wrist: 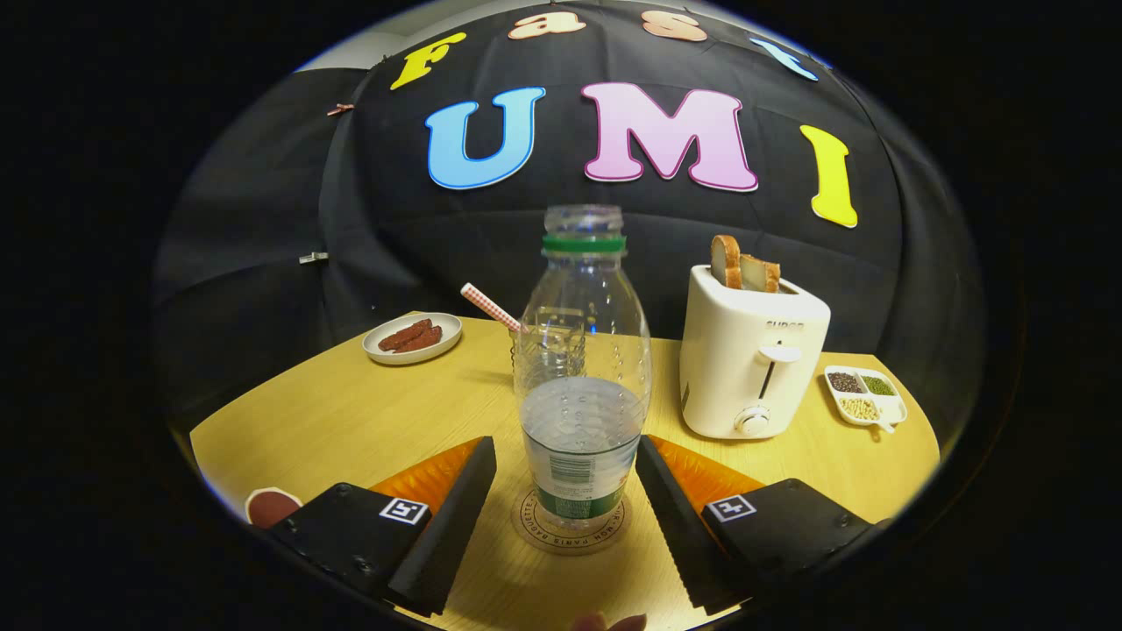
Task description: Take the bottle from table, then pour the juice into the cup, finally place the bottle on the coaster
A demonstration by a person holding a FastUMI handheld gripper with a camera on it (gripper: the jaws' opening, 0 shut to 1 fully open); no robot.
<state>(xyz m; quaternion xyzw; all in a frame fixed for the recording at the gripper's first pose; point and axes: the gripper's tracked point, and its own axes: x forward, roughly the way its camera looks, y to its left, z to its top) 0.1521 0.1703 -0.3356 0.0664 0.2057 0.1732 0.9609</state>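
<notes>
The bottle (582, 377) is seen standing upright on the round coaster (535, 526), right between the 2 fingers of the gripper (565, 491), which are spread apart with a gap visible on each side of the bottle, so nothing is being pressed. Its cap is off and clear liquid fills only the lower part, so a fairly light load is expected, with the weight sitting low.

The wall is thin clear plastic with dimples higher up; some give under a squeeze can be expected, and a firm pinch with the neck open could push liquid upward. The smooth surface may be slippery, and the label band near the base looks the better place for a hold: low, at the liquid level, where the body is widest and stiffest.

Just beyond the bottle, the cup (548, 350) with its checked straw (491, 308) is seen through the plastic. A toaster (752, 359) stands off to the right.

With the bottle already on the coaster, the placing step is judged done or nearly done.
</notes>
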